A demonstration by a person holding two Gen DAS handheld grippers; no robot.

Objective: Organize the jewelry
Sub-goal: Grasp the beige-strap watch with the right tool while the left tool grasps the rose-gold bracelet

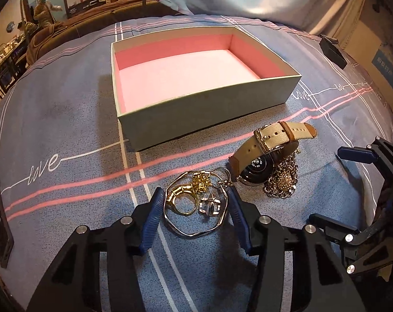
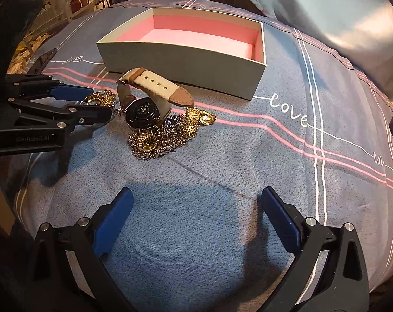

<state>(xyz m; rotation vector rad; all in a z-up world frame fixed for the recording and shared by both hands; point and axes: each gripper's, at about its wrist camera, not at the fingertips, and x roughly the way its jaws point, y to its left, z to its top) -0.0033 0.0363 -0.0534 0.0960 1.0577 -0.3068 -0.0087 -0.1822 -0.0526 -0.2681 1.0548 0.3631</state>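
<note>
The pink-lined box holds nothing; only the left view shows the bangle between the left gripper's spread fingers, while the right gripper is wide.

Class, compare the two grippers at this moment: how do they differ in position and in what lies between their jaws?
The left gripper is down at the jewelry pile, its jaws straddling the wavy bangle and gold ring; the right gripper hangs back over bare bedspread. The left's jaws stand narrower; the right's are spread wide. Both are open, gripping nothing, with blue pads.
</note>
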